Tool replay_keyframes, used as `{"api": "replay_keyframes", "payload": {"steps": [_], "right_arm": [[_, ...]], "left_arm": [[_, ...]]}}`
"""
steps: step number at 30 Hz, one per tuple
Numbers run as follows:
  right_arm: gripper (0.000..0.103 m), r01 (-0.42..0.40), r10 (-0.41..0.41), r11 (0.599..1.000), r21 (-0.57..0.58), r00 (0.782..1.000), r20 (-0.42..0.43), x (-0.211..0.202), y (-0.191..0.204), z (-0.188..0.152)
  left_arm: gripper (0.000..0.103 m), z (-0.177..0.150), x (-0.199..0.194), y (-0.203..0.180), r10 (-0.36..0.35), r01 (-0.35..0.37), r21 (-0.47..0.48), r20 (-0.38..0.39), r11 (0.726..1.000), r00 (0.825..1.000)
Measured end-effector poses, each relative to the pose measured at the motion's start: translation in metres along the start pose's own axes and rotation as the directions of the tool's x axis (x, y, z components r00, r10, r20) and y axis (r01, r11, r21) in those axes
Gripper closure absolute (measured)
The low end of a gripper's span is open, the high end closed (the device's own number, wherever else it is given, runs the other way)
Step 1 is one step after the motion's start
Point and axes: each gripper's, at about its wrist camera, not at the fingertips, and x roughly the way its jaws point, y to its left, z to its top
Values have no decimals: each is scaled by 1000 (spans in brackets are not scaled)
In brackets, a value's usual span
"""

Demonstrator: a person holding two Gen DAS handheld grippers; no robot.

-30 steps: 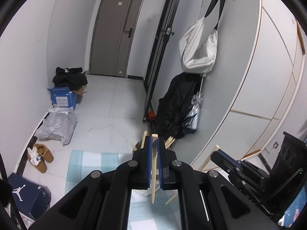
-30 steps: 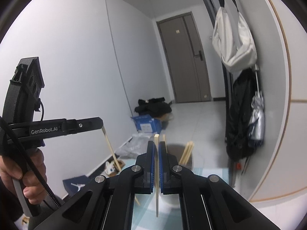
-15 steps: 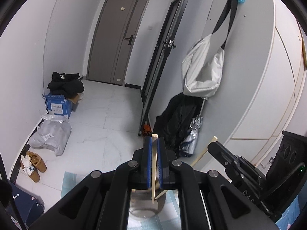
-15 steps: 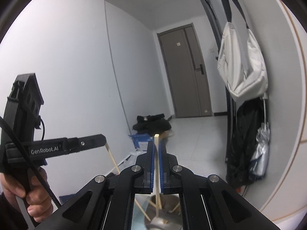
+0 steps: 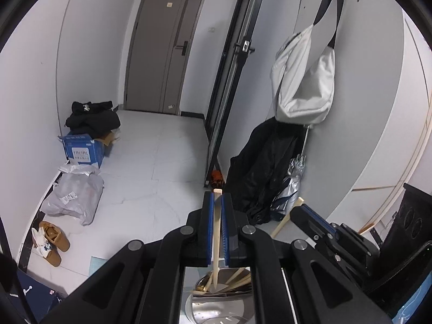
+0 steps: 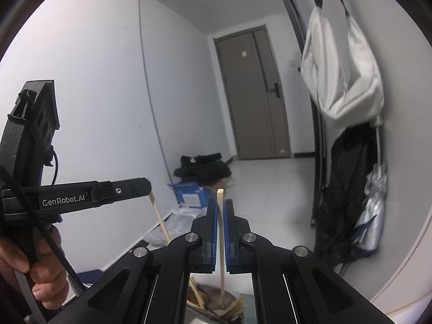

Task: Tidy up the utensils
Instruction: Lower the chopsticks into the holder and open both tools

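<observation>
Two grippers, each clamped on one wooden chopstick. Left gripper (image 5: 217, 202): blue pads pinched onto the left chopstick (image 5: 216, 245), which stands near upright between them, top end poking just above the fingertips, lower tip down over the steel cup (image 5: 216, 310). Right gripper (image 6: 221, 206): same story, jaws closed on the right chopstick (image 6: 221, 243), upright, lower end reaching down among the sticks in the cup.

Hard to read:
- Cup is mostly hidden by the gripper bodies in both views; only a slice of rim and shiny wall shows through the gap. Can't tell whether either held tip touches the cup or its contents.
- What the cup stands on is barely visible, just a sliver of pale blue cloth beside it; worktop itself not made out.
- Loose chopsticks (image 5: 237, 276) in the cup lean at mixed angles; count unclear.
- From the right wrist view, the left gripper shows side-on at left, held by a hand (image 6: 32, 275) cut off by the frame edge; its chopstick slants down behind the right gripper's body.
- From the left wrist view, the right gripper sits low right, partly cropped, a stick end jutting past its tip.

Beyond: white tiled floor (image 5: 151, 167), blue cardboard box (image 5: 81, 152) with dark clothes piled behind, grey plastic bag (image 5: 73, 197), brown shoes (image 5: 54, 241), brown door (image 5: 164, 48), white bag (image 5: 302, 81) hanging on the wall over a black garment (image 5: 259, 170) and a folded umbrella (image 5: 293, 186).
</observation>
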Motion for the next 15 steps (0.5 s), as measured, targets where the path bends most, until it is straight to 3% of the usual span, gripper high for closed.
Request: {"api": "replay_keyframes", "payload": {"steps": [15], "right_arm": [[100,-42,37,998,-47,994,-104,20,4,-56]], "left_arm": [[101,-26,31,2,-17,20,23,-134,1000,991]]}}
